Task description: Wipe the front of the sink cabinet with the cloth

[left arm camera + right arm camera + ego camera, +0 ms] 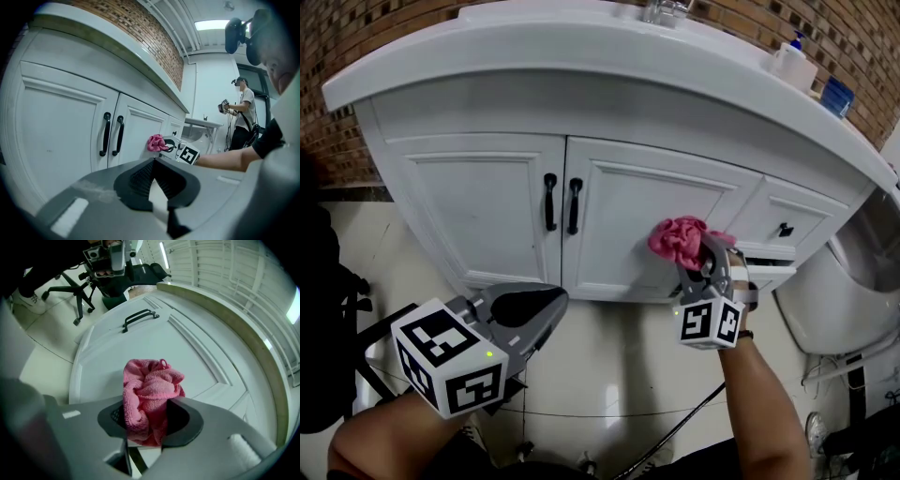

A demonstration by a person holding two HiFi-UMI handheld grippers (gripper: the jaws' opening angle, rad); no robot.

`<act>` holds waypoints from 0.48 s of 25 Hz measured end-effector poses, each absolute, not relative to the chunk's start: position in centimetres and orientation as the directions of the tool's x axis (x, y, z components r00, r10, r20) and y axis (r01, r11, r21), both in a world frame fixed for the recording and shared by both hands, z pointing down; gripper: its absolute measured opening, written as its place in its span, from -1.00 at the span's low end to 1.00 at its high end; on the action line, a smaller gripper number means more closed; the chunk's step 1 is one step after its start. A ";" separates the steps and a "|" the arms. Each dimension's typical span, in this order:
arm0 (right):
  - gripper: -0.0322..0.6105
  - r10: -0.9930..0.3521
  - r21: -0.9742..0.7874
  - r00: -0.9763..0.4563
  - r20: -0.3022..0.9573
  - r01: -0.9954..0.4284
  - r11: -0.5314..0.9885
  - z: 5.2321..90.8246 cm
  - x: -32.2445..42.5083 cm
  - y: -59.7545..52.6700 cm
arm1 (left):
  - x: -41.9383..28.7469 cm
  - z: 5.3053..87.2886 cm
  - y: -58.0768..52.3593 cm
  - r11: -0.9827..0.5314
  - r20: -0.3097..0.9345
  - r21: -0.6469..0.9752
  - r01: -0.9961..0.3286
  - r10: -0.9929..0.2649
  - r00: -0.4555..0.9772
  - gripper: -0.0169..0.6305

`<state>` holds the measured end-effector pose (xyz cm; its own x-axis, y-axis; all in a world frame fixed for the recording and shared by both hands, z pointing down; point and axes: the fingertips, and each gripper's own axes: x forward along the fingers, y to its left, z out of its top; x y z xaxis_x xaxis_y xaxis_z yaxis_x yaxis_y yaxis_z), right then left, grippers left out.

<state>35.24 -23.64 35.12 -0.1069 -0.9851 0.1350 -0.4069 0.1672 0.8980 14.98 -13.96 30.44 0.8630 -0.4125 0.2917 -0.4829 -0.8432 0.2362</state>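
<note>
Against the right-hand door (647,220) of the sink cabinet (469,211), at 3 o'clock from the pair of black handles (562,203), lies the bunched pink cloth (678,240). The right claw (703,255) holds it: in the right gripper view both jaws are closed onto the cloth (150,394), which bulges out ahead of the right claw (145,423) and meets the door's recessed panel (154,341). The forearm behind this claw enters the head view from 5 o'clock.

The left claw (551,305) sits at 7 o'clock in the head view, low before the cabinet, apart from the doors and well apart from the cloth. In the left gripper view the left claw (153,163) has its jaw tips brought together with nothing held between them; the cloth (156,143) shows beyond at 12 o'clock from those tips, with the right claw's marker cube (188,155) just beside it at 4 o'clock.

A white worktop (581,52) overhangs the cabinet, bearing a pump bottle (794,62) at 1 o'clock in the head view. A drawer with a dark knob (785,230) lies at 3 o'clock from the cloth. Pale floor tiles (619,375) lie beneath, and brick wall (356,37) rises behind. A second person (241,112) stands in the background of the left gripper view.
</note>
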 end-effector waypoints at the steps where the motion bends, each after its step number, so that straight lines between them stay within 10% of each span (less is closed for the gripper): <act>1: -0.44 -0.983 0.896 -0.109 0.148 -0.406 0.180 35.7 35.2 -23.7 | 14.9 30.5 -14.0 -0.842 0.293 0.238 -0.484 -0.413 0.862 -0.94; 12: -0.44 -0.945 0.872 -0.106 0.311 -0.365 0.327 42.3 34.4 -23.5 | 14.2 30.2 -14.0 -0.834 0.286 0.251 -0.491 -0.421 0.861 -0.94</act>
<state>34.44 -23.52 42.30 -0.1057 -0.9446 0.3106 -0.3650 0.3274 0.8715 14.22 -14.04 30.16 0.8610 -0.4208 0.2858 -0.4910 -0.8344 0.2505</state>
